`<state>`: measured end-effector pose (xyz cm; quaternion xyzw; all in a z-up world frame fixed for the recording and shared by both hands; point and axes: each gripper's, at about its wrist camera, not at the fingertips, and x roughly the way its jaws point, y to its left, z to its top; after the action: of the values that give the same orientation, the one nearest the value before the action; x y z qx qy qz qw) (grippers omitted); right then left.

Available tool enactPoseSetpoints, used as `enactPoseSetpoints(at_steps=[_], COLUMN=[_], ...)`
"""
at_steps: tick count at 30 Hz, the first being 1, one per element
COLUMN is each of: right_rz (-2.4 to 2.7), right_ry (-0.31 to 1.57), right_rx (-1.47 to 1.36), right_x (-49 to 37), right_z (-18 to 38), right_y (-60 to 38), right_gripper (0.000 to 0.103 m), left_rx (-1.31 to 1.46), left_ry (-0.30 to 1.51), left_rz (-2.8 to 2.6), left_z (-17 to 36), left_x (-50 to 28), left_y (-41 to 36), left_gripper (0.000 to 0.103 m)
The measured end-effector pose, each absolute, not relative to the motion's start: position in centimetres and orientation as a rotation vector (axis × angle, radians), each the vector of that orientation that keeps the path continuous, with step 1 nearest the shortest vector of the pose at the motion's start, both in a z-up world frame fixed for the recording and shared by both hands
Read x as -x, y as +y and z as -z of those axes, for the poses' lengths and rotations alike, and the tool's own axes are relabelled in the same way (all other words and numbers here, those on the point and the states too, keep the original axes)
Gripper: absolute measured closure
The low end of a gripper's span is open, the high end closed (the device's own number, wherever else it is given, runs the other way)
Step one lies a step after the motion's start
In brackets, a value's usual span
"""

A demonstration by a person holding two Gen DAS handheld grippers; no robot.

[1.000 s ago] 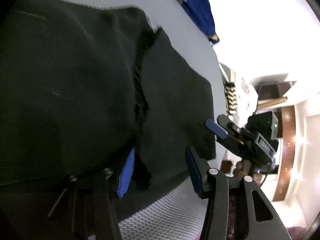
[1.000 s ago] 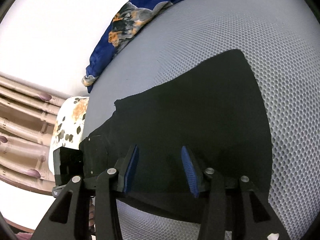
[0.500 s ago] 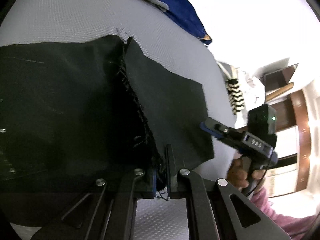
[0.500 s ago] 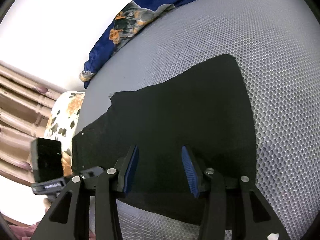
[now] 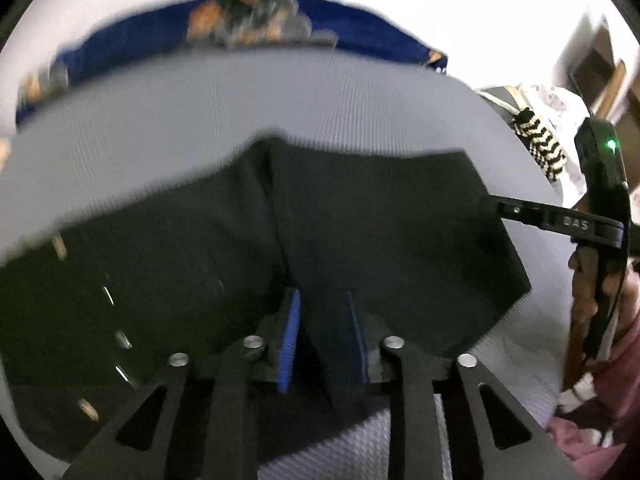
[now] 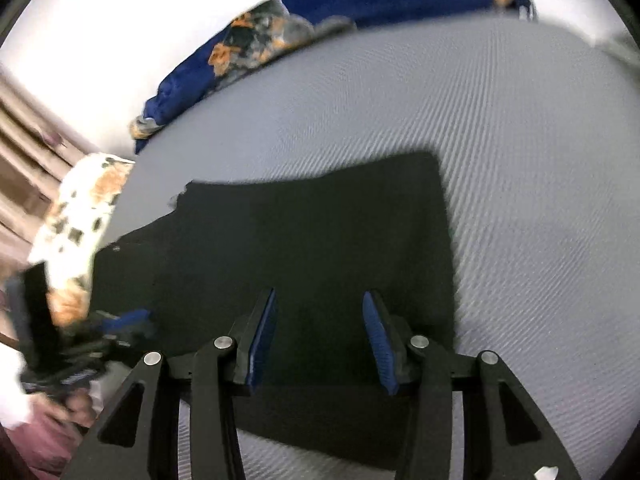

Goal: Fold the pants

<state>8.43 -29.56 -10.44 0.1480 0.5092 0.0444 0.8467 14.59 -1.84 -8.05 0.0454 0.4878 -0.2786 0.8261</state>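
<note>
Now, from the left wrist view, the black pants [image 5: 380, 220] lie spread out on a grey bumpy mat [image 5: 200, 112]. A ridge in the cloth runs from the far edge of the pants down toward the camera. The left gripper [image 5: 323, 332] points down at the near edge of the pants. Its fingers have just been opening, and a fold of the black cloth sits in the gap between the blue pads. The pads do not look pressed on it. At the right side, the right gripper [image 5: 490, 205] reaches in from the side, with its tip at the right edge of the pants. A hand [image 5: 588, 280] with a pink sleeve [image 5: 624, 360] holds it. A blue cloth with orange patches [image 5: 360, 36] lies along the far edge of the mat. A black and white striped thing [image 5: 540, 144] sits off the mat to the right. This view is a bit blurry.

From the right wrist view, the pants lie flat on the mat, filling the middle and the near part. The right gripper's fingers stand partly open just above the black cloth and hold nothing. The left gripper shows blurry at the left, at the near left corner of the pants. A white spotted cloth [image 6: 80, 208] lies past the mat's left edge.
</note>
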Motion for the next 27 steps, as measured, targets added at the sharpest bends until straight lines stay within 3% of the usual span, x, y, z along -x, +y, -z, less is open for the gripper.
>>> enactPoseSetpoints(at_steps=[2,7,14,22,27], right_rz=[-0.067,-0.011,0.018,0.032,0.037], right_ry=[1.057,1.058,1.105,1.103,1.098], right_rx=[-0.269,-0.216,-0.176,-0.138,-0.112], right_x=[-9.5,-12.5,-14.8,-14.7,-13.0], right_z=[10.0,10.1,12.0,12.2,12.0], right_y=[-30.0,-31.5,-32.3,-31.9,-31.0], right_gripper=[0.06,0.06,0.063,0.063,0.062], left_rx=[-0.116,-0.09,-0.09,-0.107,-0.102], left_ry=[0.993,0.973,1.09,1.071,1.077], left_rz=[0.61,0.644,0.594,0.577,0.541], left_z=[7.5,7.8,11.8,12.1,12.0], left_x=[-15.3,-18.5,-22.4,-21.9,-20.2], left_y=[-2.8,-5.0,-7.0,-7.2,-6.1], left_gripper=[0.064,0.064,0.064,0.064,0.052])
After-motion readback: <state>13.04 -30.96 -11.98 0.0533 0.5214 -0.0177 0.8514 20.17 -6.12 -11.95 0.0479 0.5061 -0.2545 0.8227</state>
